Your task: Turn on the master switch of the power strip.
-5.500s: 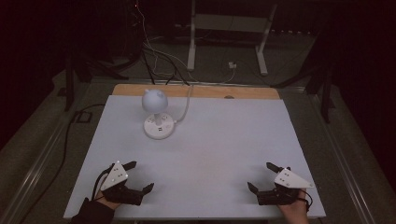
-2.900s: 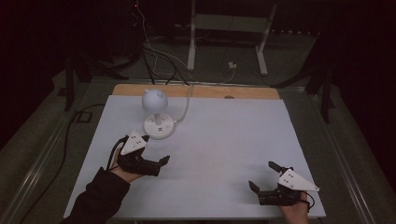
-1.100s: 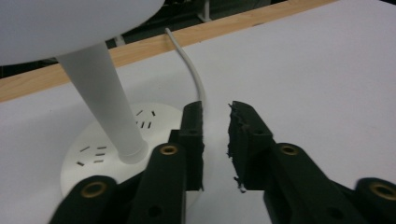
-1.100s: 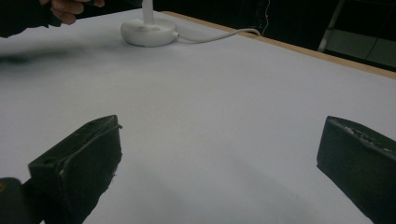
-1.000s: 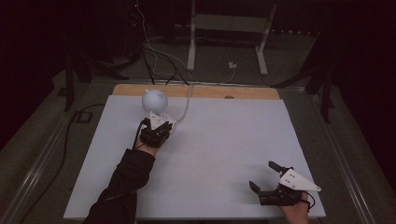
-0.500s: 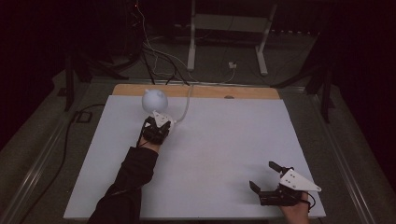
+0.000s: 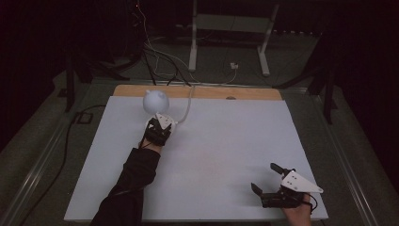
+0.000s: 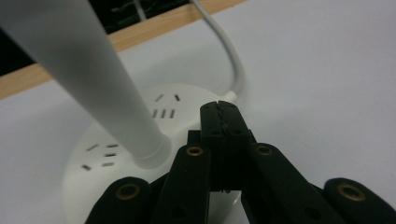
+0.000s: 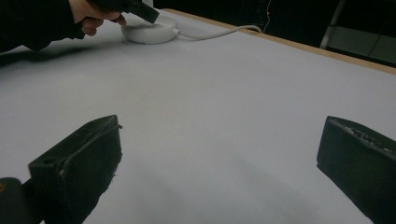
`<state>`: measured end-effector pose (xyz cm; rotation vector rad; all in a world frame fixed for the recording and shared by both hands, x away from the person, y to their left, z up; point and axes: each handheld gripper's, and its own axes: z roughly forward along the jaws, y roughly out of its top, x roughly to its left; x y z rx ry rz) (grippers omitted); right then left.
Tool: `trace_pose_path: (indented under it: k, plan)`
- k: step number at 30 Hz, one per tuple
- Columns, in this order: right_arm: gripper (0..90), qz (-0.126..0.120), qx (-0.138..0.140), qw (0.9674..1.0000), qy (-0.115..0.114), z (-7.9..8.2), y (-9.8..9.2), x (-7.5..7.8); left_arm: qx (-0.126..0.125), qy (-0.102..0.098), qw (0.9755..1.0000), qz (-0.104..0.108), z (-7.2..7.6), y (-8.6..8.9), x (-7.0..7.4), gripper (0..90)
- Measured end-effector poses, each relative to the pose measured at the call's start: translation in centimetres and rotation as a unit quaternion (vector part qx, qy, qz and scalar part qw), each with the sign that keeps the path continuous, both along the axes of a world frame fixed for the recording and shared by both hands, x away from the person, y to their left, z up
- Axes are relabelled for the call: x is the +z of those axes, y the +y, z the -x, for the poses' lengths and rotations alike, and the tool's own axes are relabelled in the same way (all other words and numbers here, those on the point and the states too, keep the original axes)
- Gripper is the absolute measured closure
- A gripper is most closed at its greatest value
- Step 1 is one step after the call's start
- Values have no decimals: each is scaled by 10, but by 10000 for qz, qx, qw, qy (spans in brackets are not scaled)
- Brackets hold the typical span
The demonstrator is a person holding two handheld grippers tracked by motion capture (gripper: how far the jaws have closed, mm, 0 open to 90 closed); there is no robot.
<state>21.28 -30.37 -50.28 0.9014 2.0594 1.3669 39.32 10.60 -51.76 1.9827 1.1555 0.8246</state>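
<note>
Nearest the person, the right gripper (image 7: 266, 181) rested on the desk (image 7: 226, 141) well apart from the lamp base (image 8: 140, 135), jaws spread and empty, apparently parked to leave the work to the other hand. Farther on, the left gripper (image 8: 219, 109) lay over the base with its jaws pressed together, pinching nothing, probably to push a switch there, though none could be made out. The lamp's stem (image 8: 88, 79) rose beside it; its cord (image 8: 226, 51) ran toward the desk's far edge.
</note>
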Motion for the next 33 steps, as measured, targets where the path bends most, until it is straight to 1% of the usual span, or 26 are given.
trace_pose_path:
  k: [1,2,3,4,5,7,9,12,13,15,16,20,23,24,27,31,33]
  plan:
    - [0,-1,-5,10000,-4,0,0,0,-11,9,10000,6,0,0,-1,900]
    - [0,-6,-8,10000,-4,0,0,0,22,-13,10000,-79,0,-2,-2,900]
    - [0,-8,-5,10000,-3,0,0,0,46,-32,9999,-107,-1,-2,-2,900]
    - [0,-2,-6,10000,-5,0,0,0,46,-32,9999,-107,-1,-2,-2,900]
    - [0,4,-3,10000,-5,0,0,0,33,-30,10000,-51,-1,-1,-3,900]
    - [0,5,-3,10000,2,0,0,0,53,-54,10000,-64,-1,-1,-3,900]
    - [0,-1,-5,10000,-2,0,-1,0,46,-63,10000,-30,-2,0,-4,900]
    - [0,-2,-9,10000,6,0,-1,0,27,-44,9999,-103,-3,-1,-3,900]
    - [0,-4,-5,10000,21,0,-1,0,40,-61,9998,-183,-4,-2,-3,900]
    - [0,-5,-5,10000,22,0,-1,0,27,-54,9998,-173,-4,-3,-3,900]
    - [0,5,0,10000,15,0,-1,0,11,-66,9996,-278,-4,-4,-3,900]
    - [0,-3,4,10000,16,0,-1,0,10,-83,9994,-332,-4,-4,-3,900]
    - [0,-4,2,10000,26,0,-1,0,29,-103,9989,-452,-4,-6,-4,900]
    - [0,6,9,10000,25,0,-1,0,23,-95,9986,-527,-4,-7,-4,900]
    - [0,7,16,10000,32,0,0,0,24,-39,9987,-511,-5,-7,-3,900]
    - [0,5,17,10000,34,0,0,0,3,-20,9979,-644,-5,-9,-2,900]
    - [0,2,19,10000,37,0,0,0,2,-56,9973,-732,-5,-11,-3,900]
